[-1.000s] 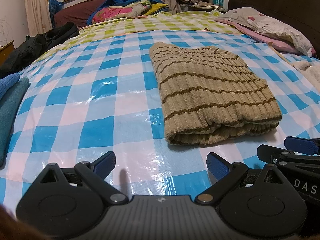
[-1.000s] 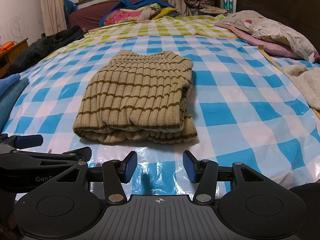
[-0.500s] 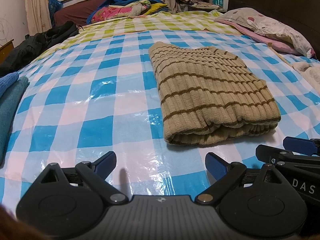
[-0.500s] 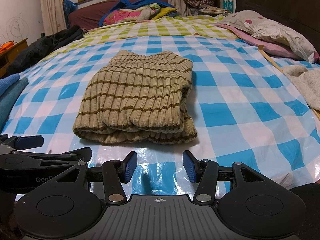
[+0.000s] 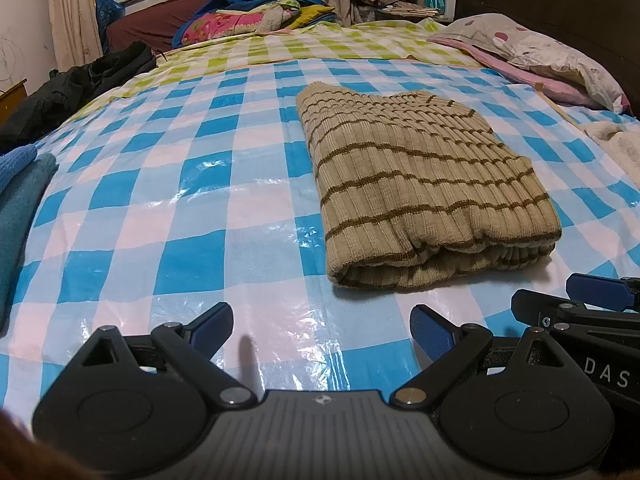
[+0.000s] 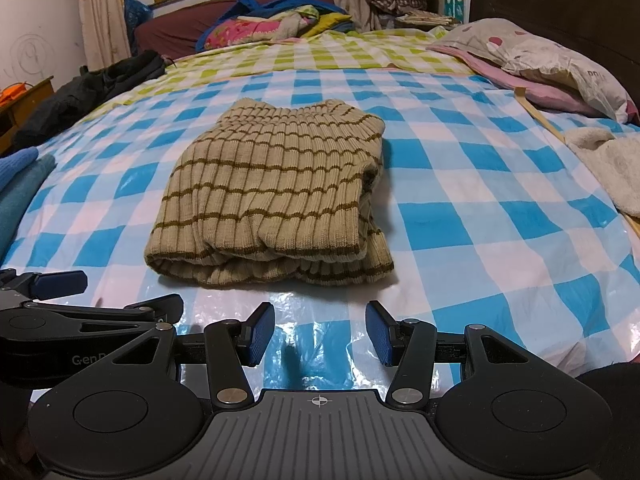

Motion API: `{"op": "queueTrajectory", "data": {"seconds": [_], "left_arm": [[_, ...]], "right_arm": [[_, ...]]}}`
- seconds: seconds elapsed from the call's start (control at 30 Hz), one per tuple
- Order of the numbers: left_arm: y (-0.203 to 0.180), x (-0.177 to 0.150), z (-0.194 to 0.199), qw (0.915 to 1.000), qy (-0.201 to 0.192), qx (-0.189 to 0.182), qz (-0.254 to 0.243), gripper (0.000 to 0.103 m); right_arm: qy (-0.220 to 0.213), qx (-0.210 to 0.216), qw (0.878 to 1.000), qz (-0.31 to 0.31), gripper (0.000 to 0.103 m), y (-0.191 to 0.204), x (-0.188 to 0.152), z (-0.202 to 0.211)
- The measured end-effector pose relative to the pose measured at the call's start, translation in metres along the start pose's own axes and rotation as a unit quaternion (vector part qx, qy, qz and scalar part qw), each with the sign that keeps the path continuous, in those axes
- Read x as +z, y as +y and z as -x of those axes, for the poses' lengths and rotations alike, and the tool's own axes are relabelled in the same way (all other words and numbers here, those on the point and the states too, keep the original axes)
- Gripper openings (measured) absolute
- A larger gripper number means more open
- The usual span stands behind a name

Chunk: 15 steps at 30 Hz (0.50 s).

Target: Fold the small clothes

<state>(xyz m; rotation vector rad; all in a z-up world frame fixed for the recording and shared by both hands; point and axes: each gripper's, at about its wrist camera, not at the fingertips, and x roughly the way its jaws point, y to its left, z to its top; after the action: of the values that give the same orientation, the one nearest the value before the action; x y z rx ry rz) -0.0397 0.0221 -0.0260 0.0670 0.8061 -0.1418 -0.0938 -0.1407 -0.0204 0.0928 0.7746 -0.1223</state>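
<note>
Checked plastic sheeting (image 5: 192, 208) covers the bed, and the folded striped sweater (image 6: 276, 196) lies mid-sheet, near its front edge. Both the left gripper (image 5: 322, 330) and right gripper (image 6: 320, 334) hover just short of it, jaws apart and empty. Pinching only the top layer would likely undo the fold, and the slick sheet could let the bundle slide.

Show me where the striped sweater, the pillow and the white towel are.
striped sweater (image 6: 272, 184), right wrist view, middle of folded top layer
pillow (image 6: 552, 56), right wrist view, its crumpled cover
white towel (image 6: 612, 164), right wrist view, its folded bulk
</note>
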Motion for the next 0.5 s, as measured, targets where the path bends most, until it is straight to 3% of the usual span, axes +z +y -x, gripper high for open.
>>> {"op": "queueTrajectory", "data": {"seconds": [0.5], "left_arm": [[-0.0005, -0.0003, 0.0007, 1.0000, 0.000, 0.000, -0.001, 0.099]], "right_arm": [[0.000, 0.000, 1.000, 0.000, 0.050, 0.0000, -0.0006, 0.0003]]}}
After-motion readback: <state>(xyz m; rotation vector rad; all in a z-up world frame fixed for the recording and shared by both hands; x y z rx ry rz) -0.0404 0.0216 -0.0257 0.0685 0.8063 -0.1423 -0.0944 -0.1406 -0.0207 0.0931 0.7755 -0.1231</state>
